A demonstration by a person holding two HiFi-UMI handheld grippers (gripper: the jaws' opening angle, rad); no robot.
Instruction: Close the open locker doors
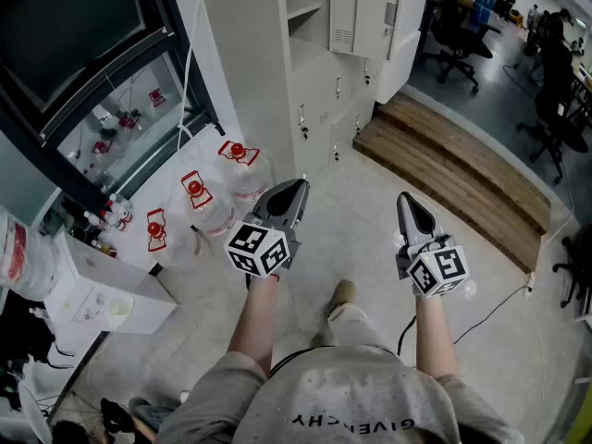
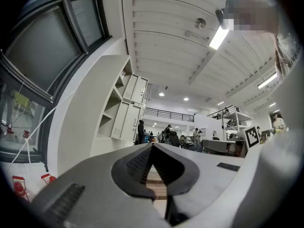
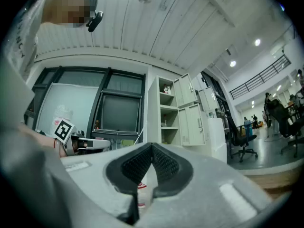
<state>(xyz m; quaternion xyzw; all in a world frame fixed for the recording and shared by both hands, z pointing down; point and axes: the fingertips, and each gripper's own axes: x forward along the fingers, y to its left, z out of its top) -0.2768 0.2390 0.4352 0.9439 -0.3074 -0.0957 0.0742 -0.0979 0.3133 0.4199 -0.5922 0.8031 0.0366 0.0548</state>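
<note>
Both forearms reach forward side by side, with the left claw (image 1: 297,186) and right claw (image 1: 408,198) roughly level, each pinched together on nothing. Clear plastic water jugs with red caps (image 1: 231,178) crowd the floor at left, and a brown wooden step (image 1: 462,169) lies to the right. Beyond — well apart from both claws — the white metal locker doors (image 1: 356,12) hang open, with black office chairs (image 1: 460,40) farther back.

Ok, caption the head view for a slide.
Person facing white lockers with upper doors open, left gripper and right gripper both shut and empty, water jugs at left.
</note>
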